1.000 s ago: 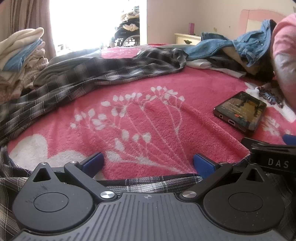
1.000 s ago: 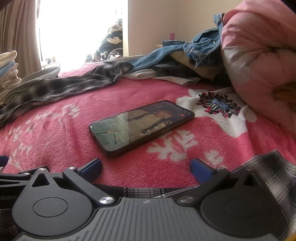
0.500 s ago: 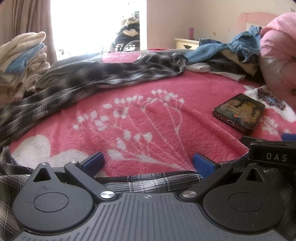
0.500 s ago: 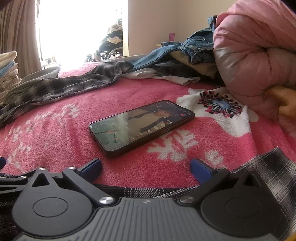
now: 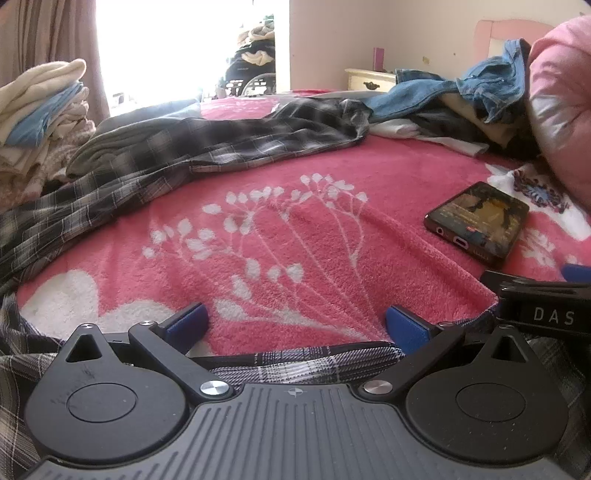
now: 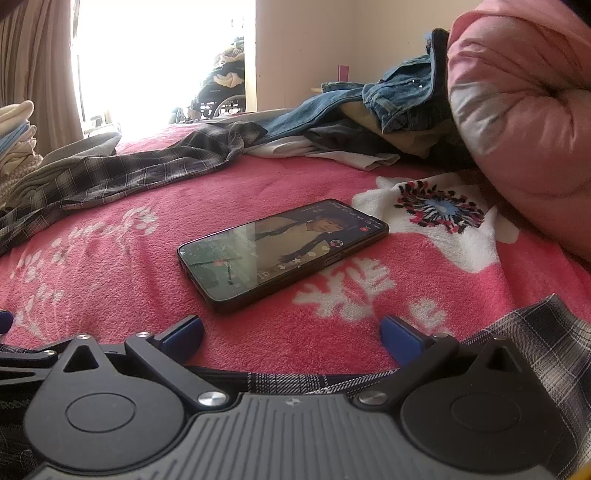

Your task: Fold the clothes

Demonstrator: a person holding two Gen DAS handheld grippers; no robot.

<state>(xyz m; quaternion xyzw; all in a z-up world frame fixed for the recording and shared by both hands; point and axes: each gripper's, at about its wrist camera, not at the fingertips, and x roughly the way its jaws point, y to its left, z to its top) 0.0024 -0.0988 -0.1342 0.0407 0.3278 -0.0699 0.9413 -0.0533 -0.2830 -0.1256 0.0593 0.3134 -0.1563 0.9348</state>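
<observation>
Grippers, left gripper and right gripper, are sitting side by side with jaws spread wide, gripping nothing, over the plaid shirt's hem at the blanket's near edge, seemingly readying to pinch it while the phone is lying mid-blanket.

Left gripper and right gripper: fingers spread wide.

A bright window floods the room with overexposed daylight, with a beige curtain hanging at its left. Cream walls rise behind a pale nightstand and a pink headboard.
</observation>
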